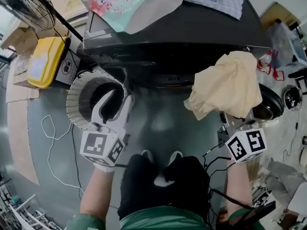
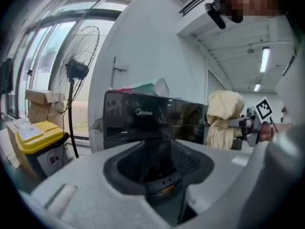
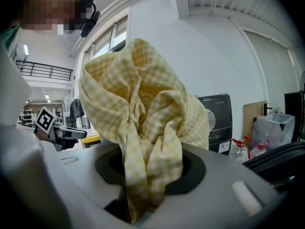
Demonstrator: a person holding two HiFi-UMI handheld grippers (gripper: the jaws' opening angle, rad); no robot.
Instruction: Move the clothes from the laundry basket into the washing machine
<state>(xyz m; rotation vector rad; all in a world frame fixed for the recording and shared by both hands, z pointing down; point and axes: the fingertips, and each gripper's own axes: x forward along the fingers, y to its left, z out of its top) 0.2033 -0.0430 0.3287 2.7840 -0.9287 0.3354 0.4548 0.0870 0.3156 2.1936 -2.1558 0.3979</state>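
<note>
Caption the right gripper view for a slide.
Right claw gripping a bunched yellow checked cloth, white wall behind.

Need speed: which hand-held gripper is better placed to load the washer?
Right: the right hand-held gripper is shut on the yellow cloth by the washing machine; the left hand-held gripper is open, empty, over the laundry basket.

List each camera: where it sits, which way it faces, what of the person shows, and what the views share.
Head view: on the person's head, facing steeply down at washer and basket; forearms and legs show.
Left gripper view: on the left gripper, facing along its open, empty fingers toward the washer; the person's head shows at top.
Right gripper view: on the right gripper, facing along fingers shut on the cloth; head at top left.
Shared: all three show the cloth; each gripper view shows the other's marker cube.
</note>
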